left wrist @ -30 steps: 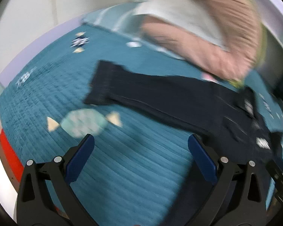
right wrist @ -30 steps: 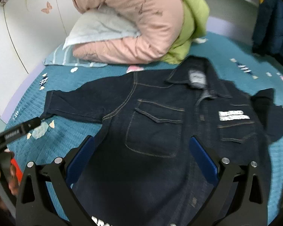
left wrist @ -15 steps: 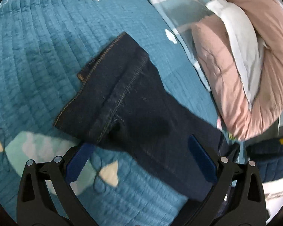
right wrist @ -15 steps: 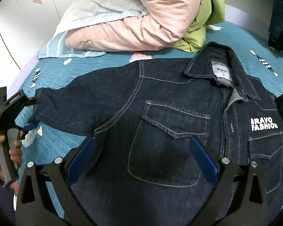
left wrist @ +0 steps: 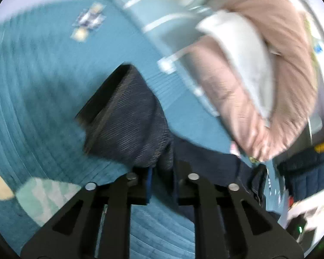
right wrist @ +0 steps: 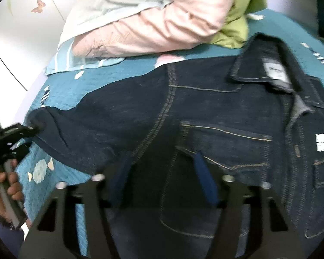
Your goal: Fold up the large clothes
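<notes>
A dark denim jacket (right wrist: 205,112) lies face up on the teal bedspread (right wrist: 80,95), collar toward the far right. Its left sleeve (left wrist: 129,118) reaches out to the left, and the cuff end stands bunched up off the bed. My left gripper (left wrist: 162,172) is shut on that sleeve, with cloth pinched between the pads. In the right wrist view the left gripper (right wrist: 30,129) is at the sleeve end, held by a hand (right wrist: 6,185). My right gripper (right wrist: 162,177) is low over the jacket below the armhole seam. Its jaws are closing with denim between the blue pads (right wrist: 205,179).
A rolled pink quilt (right wrist: 151,21) with a green blanket (right wrist: 242,21) and a pale striped pillow (right wrist: 71,60) lies along the far side of the bed. A white wall (right wrist: 21,32) borders the bed on the left. A dark blue coat (left wrist: 308,172) hangs at the right.
Both grippers have come down closer to the jacket. The left, wide open before, has shut on the sleeve and raised its cuff. The right's pads have drawn much closer together.
</notes>
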`<state>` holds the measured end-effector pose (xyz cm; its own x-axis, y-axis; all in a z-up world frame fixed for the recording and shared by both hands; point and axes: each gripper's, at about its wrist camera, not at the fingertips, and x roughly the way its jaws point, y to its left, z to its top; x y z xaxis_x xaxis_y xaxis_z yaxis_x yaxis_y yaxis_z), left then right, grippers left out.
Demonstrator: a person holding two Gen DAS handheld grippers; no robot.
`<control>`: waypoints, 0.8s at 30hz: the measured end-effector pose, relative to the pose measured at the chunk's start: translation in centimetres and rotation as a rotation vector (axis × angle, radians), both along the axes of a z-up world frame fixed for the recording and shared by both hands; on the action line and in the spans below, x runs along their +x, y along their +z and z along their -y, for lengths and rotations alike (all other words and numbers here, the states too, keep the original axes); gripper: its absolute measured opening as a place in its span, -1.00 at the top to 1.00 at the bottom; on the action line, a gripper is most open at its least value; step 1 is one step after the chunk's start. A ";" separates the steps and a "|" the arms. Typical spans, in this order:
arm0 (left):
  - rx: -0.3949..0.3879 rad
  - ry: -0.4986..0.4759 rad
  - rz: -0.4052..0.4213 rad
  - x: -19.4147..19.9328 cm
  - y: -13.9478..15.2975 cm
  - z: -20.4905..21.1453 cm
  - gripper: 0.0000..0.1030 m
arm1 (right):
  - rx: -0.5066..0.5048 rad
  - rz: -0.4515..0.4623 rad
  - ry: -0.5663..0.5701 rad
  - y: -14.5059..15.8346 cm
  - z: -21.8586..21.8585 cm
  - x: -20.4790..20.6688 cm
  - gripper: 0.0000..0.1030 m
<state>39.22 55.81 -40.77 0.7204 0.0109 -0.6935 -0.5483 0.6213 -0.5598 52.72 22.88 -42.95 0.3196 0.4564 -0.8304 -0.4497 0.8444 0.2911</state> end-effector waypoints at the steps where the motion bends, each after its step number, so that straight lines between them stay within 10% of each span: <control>1: 0.012 -0.013 0.021 0.0 1.0 0.4 0.75 | 0.013 -0.017 0.010 -0.3 -0.5 0.3 0.37; 12: 0.164 -0.283 0.189 4.2 11.7 11.4 0.75 | 0.165 -0.218 0.066 -3.0 -0.5 2.2 0.72; 19: 0.167 -0.513 0.219 10.6 14.2 25.3 0.75 | 0.197 -0.093 -0.051 2.1 14.7 0.5 0.67; 24: 0.152 -0.675 0.098 15.8 9.5 37.2 0.75 | 0.042 0.027 -0.170 3.6 26.6 -1.4 0.67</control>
<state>55.05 18.64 -31.30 0.6630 -0.3698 -0.6509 0.0341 0.8835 -0.4672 51.34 -3.74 -39.36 0.4172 0.4277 -0.8019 -0.3094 0.8965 0.3172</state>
